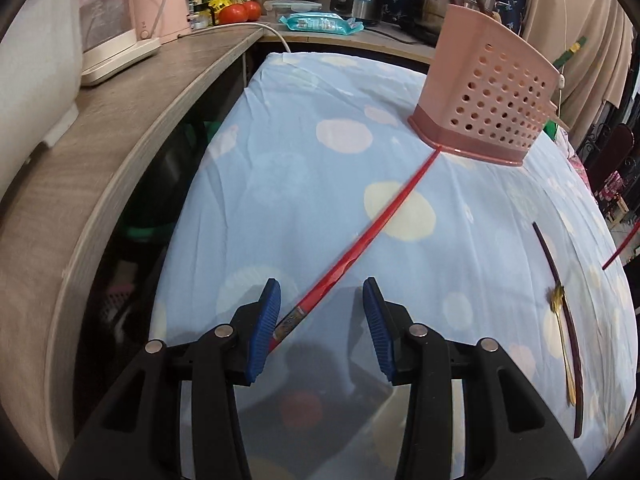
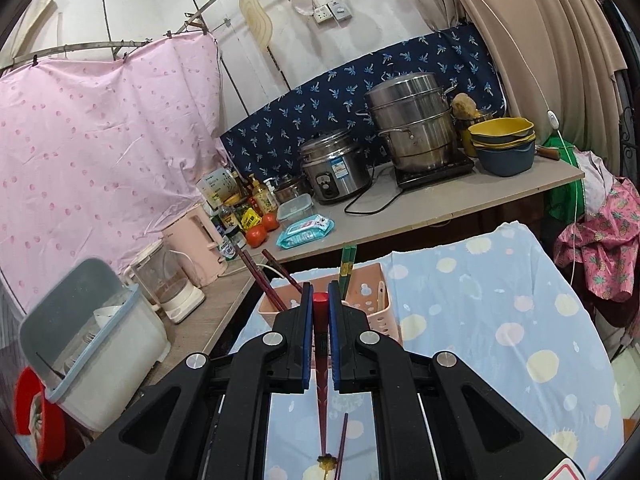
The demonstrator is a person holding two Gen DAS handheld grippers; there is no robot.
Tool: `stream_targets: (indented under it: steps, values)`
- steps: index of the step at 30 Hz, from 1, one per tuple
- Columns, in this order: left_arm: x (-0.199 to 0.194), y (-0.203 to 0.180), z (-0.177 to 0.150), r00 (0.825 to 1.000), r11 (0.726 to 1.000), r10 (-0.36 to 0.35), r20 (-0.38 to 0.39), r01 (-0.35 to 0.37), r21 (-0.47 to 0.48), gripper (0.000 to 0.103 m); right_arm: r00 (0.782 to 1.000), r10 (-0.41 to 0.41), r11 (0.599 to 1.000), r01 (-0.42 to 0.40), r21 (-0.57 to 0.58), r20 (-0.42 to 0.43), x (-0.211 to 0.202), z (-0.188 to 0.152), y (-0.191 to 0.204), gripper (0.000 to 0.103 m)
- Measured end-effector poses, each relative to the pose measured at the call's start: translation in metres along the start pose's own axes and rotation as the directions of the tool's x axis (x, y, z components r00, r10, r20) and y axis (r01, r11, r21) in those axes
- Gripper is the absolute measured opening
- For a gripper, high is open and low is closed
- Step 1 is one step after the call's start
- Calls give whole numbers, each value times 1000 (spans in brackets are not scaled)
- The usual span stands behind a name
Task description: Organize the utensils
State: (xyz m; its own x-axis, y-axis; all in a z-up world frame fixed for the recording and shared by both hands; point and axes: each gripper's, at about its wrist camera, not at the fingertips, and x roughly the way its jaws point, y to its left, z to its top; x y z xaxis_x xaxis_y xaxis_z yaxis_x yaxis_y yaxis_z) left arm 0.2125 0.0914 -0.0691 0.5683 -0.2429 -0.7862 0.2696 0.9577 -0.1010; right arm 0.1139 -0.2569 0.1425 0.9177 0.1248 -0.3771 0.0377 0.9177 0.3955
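The left gripper (image 1: 322, 304) hangs low over a worktop (image 1: 280, 184) covered in a pale blue cloth with cream and pink dots, its jaws partly open and pressing on nothing. A red chopstick (image 1: 372, 236) lies flat on the cloth; its near end passes just beside the left blue pad (image 1: 266, 332), inside the gap, and whether it touches that pad cannot be told, while its far tip reaches the foot of a pink holder (image 1: 492, 108). The holder stands upright toward the far right of the cloth, its side full of round holes. Further right on the cloth lie a dark chopstick (image 1: 560, 304) and a gold spoon (image 1: 562, 340), crossing each other, well apart from the red one. At the right edge of the left view another red stick (image 1: 622, 246) shows in the air. In the right view the right gripper (image 2: 320, 300) has its jaws narrow, clamped on a second red chopstick (image 2: 320, 312), which runs back between the pads and down toward the camera. Just beyond the fingertips stands the holder (image 2: 360, 300), with dark chopsticks (image 2: 260, 276) leaning in its left part and green ones (image 2: 347, 264) upright in the middle. Behind it a counter (image 2: 420, 208) carries a rice cooker (image 2: 334, 170), a steamer pot (image 2: 414, 124), stacked bowls (image 2: 504, 144), tomatoes (image 2: 262, 230) and a wipes pack (image 2: 306, 232).
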Motion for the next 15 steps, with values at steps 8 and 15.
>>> stream_targets:
  steps: [8,15]
  values:
    - [-14,-9,-23,999,1000,2,38,-1,-23,28,1000,19,1000,-19,-3,-21,2,-6,5,7]
    - [-23,-12,-29,999,999,-12,39,13,-47,11,999,24,1000,-24,-3,-31,2,-10,6,7]
